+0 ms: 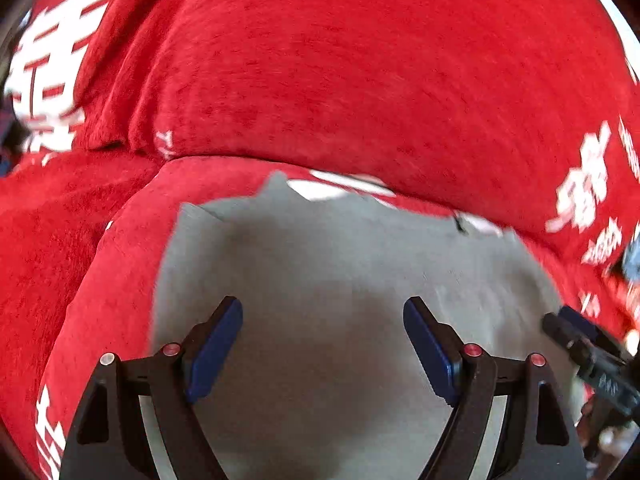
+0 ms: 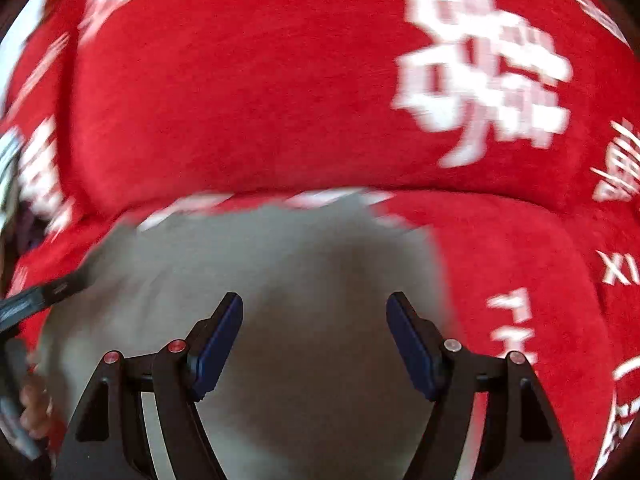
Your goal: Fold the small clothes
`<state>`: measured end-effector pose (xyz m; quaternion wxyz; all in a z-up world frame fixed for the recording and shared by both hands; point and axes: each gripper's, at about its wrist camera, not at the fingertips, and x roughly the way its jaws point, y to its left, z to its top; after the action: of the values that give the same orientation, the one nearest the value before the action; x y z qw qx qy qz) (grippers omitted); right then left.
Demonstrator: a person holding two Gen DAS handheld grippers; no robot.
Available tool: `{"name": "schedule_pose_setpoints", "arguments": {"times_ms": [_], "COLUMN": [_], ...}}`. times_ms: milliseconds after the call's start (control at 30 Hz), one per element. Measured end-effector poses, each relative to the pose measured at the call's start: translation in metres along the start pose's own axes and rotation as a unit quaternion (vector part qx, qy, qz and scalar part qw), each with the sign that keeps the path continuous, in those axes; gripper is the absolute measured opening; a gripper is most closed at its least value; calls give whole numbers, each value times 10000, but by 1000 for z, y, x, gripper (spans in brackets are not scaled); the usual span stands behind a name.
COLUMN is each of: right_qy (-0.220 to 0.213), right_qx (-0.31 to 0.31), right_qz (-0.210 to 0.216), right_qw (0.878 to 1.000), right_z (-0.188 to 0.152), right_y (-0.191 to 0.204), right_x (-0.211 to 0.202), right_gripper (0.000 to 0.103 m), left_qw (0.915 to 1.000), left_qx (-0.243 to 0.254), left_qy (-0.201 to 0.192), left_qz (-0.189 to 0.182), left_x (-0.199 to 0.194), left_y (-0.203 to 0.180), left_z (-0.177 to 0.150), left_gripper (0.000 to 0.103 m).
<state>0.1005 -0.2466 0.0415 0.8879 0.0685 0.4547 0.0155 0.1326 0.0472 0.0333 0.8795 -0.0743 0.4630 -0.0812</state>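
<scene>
Grey garment (image 1: 320, 280) lies flat on a red blanket (image 1: 340, 80) with white lettering. Left gripper (image 1: 323, 316) hangs above it, jaws wide apart, holding nothing. Right gripper (image 2: 314, 312) likewise: jaws wide apart, empty, above the cloth.

Both wrist views close, angled down; share grey garment (image 1: 320, 280), red blanket (image 2: 240, 100).

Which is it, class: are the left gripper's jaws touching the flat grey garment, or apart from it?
Cannot tell. In the left wrist view the left gripper has open jaws over the flat grey garment, but neither view shows contact or a gap plainly.
</scene>
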Motion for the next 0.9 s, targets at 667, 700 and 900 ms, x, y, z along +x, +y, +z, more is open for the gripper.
{"name": "schedule_pose_setpoints", "arguments": {"times_ms": [667,700,900], "right_qy": [-8,91,-55], "right_qx": [-638,-671,-377], "right_qz": [-477,-641,-521], "right_qw": [9968,9956,9979], "right_z": [-75,-82,-106], "right_y": [34,33,12], "right_x": [-37,-32,-48], "right_gripper": [78,78,78], "left_qw": [9942,9939,9952], "left_qx": [682,648,599], "left_qy": [-13,-43,-79], "left_qz": [831,897,769], "left_x": [-25,-27,-44], "left_y": [-33,-29,-6], "left_z": [-76,-82,-112], "left_gripper": [87,99,103]}}
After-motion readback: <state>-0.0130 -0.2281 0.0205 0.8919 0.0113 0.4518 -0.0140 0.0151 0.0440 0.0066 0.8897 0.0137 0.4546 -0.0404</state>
